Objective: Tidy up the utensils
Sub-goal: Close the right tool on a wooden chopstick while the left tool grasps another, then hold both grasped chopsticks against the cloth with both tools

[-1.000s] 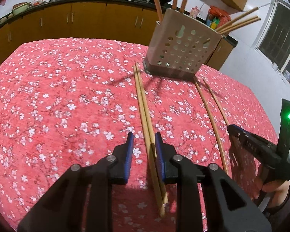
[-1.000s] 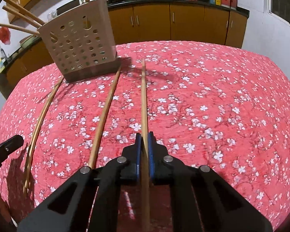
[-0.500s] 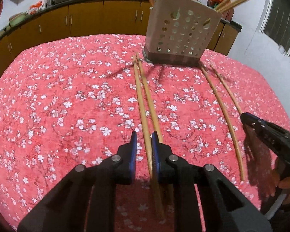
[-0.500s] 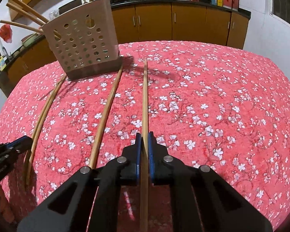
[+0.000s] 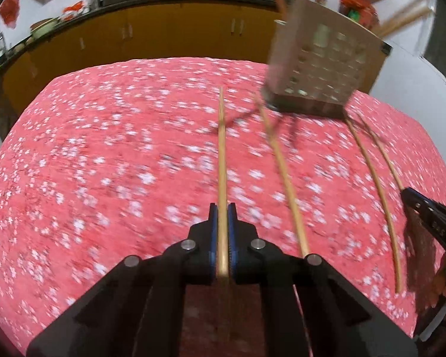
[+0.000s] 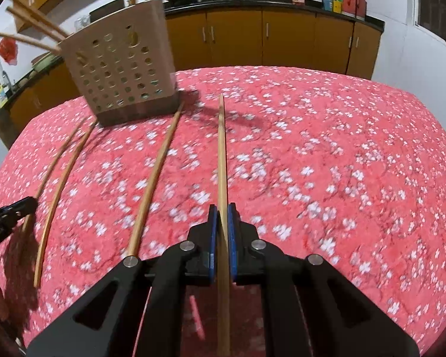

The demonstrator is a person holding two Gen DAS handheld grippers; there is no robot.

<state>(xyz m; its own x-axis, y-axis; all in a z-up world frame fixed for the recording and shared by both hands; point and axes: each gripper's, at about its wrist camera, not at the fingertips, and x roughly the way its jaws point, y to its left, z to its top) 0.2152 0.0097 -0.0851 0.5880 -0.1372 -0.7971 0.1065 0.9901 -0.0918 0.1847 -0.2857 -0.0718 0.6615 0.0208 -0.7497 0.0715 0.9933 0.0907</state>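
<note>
My left gripper [image 5: 222,208] is shut on a long wooden chopstick [image 5: 221,154] that runs straight ahead from the jaws. A second chopstick [image 5: 282,175] lies on the cloth just right of it. My right gripper [image 6: 222,208] is shut on another chopstick [image 6: 221,154], also pointing forward. A loose chopstick [image 6: 153,184] lies left of it. The beige perforated utensil holder [image 6: 119,71] stands at the far side of the table with several chopsticks sticking out; it also shows blurred in the left wrist view [image 5: 321,68].
The table wears a red cloth with white flowers [image 6: 327,163]. Two curved chopsticks [image 5: 377,190] lie on the right in the left wrist view, near the right gripper's body [image 5: 431,220]. Kitchen cabinets [image 6: 267,41] and a counter with pots stand behind.
My left gripper closed on one of the two chopsticks and lifted it apart from the other; its view is motion-blurred. My right gripper stays shut on its chopstick.
</note>
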